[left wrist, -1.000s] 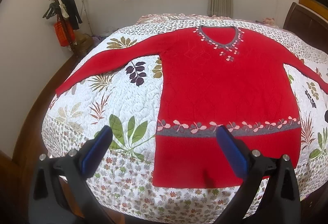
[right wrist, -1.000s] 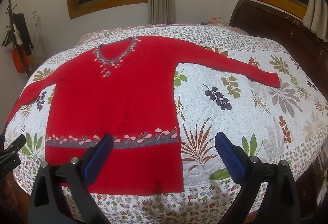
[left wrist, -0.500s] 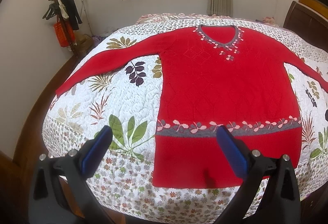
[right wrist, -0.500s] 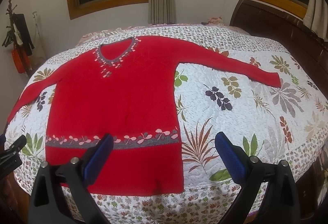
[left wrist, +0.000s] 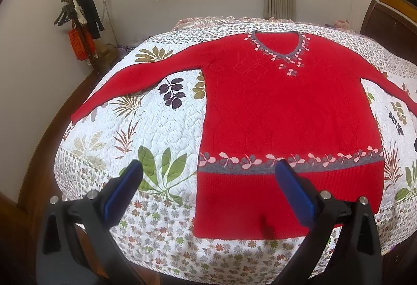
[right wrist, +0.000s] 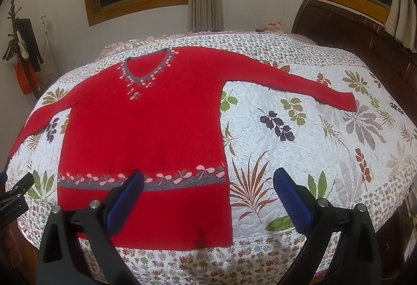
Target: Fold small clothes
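Spread flat on the quilted bed (left wrist: 161,128), the red sweater (left wrist: 281,115) lies neck away, hem nearest — left claw (left wrist: 206,175) and right claw (right wrist: 208,180) hover spread and empty, each over its own hem corner.

I see a bed (left wrist: 86,162) covered by a white quilt (right wrist: 299,154) printed with leaves and edged in a band of small flowers. A red sweater (left wrist: 281,113) lies flat on the quilt, front up, its neckline toward 12 o'clock and its hem toward 6 o'clock, near the quilt's edge. One sleeve (left wrist: 135,81) runs out toward 9 o'clock, the other sleeve (right wrist: 299,84) toward 3 o'clock. A dark headboard (right wrist: 365,37) stands at 2 o'clock.
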The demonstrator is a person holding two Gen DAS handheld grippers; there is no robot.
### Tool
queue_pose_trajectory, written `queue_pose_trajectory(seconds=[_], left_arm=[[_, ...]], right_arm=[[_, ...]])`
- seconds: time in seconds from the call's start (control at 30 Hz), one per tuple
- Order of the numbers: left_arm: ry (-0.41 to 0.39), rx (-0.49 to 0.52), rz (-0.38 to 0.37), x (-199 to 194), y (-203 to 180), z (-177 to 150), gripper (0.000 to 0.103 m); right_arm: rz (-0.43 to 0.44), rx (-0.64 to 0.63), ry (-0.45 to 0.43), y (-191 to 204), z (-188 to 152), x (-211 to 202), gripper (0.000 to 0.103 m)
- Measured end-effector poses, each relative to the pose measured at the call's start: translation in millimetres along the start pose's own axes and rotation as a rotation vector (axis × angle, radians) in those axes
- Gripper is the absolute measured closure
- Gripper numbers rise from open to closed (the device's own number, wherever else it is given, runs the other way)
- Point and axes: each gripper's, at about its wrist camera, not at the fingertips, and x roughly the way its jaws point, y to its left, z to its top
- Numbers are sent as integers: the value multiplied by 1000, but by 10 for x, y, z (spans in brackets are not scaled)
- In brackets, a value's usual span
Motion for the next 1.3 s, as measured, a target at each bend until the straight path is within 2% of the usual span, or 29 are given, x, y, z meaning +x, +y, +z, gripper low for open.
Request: queue_pose_trajectory(seconds=[1.03, 1.17, 1.3], left_arm=[[27, 4, 6, 124, -52, -6, 3], [36, 21, 10, 209, -183, 88, 3], [27, 36, -17, 324, -452, 343, 3]], right_arm=[[12, 9, 12, -76, 5, 123, 4], [11, 6, 14, -242, 78, 226, 4], [-45, 21, 8, -844, 388, 453, 4]])
